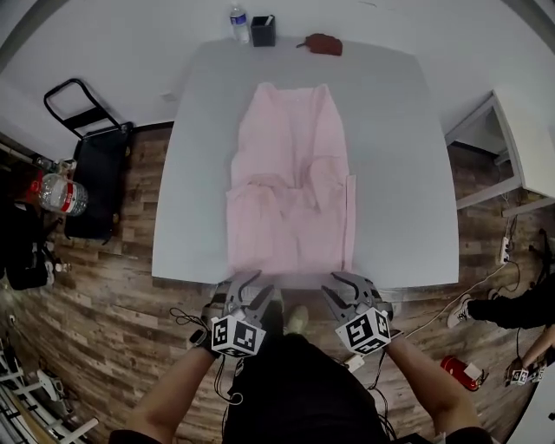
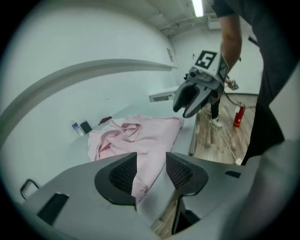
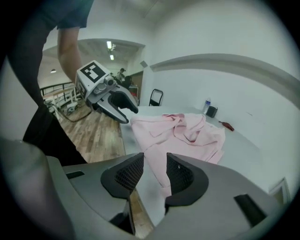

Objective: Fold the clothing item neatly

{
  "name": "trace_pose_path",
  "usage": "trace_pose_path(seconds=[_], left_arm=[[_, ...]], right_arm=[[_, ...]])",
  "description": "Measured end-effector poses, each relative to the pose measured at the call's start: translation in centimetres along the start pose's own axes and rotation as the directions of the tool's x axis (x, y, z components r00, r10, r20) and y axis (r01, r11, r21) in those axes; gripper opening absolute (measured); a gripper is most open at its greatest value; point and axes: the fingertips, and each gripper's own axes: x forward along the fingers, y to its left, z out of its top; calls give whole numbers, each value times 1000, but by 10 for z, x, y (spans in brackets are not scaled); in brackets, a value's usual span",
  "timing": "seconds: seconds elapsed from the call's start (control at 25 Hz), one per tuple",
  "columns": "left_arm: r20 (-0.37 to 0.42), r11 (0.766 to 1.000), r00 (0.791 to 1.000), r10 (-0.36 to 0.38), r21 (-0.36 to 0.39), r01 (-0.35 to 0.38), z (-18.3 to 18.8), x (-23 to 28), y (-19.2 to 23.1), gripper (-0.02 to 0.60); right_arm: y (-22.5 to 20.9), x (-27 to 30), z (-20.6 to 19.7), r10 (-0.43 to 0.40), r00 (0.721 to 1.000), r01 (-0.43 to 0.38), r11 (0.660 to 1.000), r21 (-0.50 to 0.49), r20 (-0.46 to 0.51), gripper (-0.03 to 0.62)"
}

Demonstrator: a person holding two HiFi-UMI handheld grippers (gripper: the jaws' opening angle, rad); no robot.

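Observation:
A pink garment [image 1: 290,191] lies partly folded on the white table [image 1: 390,173], its hem at the near edge and its top bunched toward the far side. My left gripper [image 1: 251,284] hovers just off the near edge by the hem's left corner. My right gripper [image 1: 342,286] hovers by the right corner. In the left gripper view the jaws of the left gripper [image 2: 151,164] stand apart, with the garment [image 2: 140,136] ahead and its corner below them, untouched. In the right gripper view the right gripper [image 3: 154,166] is also open, and the garment [image 3: 187,133] lies beyond it.
At the table's far edge stand a water bottle [image 1: 239,22], a black box [image 1: 263,30] and a small red-brown item [image 1: 323,43]. A black cart [image 1: 95,165] and a large jug [image 1: 61,195] are on the left. A white cabinet [image 1: 520,147] is on the right. A fire extinguisher [image 1: 460,368] lies on the floor.

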Motion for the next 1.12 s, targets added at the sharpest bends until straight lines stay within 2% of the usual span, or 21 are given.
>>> trace_pose_path(seconds=[0.08,0.2,0.32,0.44,0.52,0.64,0.72,0.92,0.96,1.04,1.12], left_arm=[[-56,992,998,29,122,-22,-21,5,1,190],[-96,958,993,73,285,-43,-44,14,4,206],[-104,930,989,107,363,-63,-53,22,11,212],[-118,901,986,115,430,-54,-56,30,11,213],[-119,891,985,123,451,-57,-56,35,11,216],[-116,901,984,137,428,-75,-54,41,17,215],[-117,908,984,138,410,-79,-52,44,21,215],[-94,909,989,113,411,-65,-52,45,17,206],[-95,908,990,100,417,-51,-53,45,15,187],[-100,900,992,78,434,-27,-55,47,11,100],[-104,898,993,65,440,-13,-55,49,9,55]], right_arm=[[1,5,-12,-21,999,18,996,-83,-32,156],[-4,12,-26,-72,996,59,977,-203,-57,190],[-14,16,-40,-132,988,102,941,-322,-73,207],[-23,19,-49,-187,979,134,887,-441,-79,222],[-28,23,-52,-207,975,140,854,-501,-80,226],[-30,29,-52,-204,976,133,831,-540,-74,227],[-31,31,-51,-193,979,127,829,-545,-67,227],[-29,30,-53,-148,987,96,841,-532,-56,227],[-29,30,-54,-137,989,90,844,-529,-51,225],[-28,31,-55,-115,992,73,845,-530,-48,214],[-27,32,-56,-101,994,56,839,-542,-53,109]])
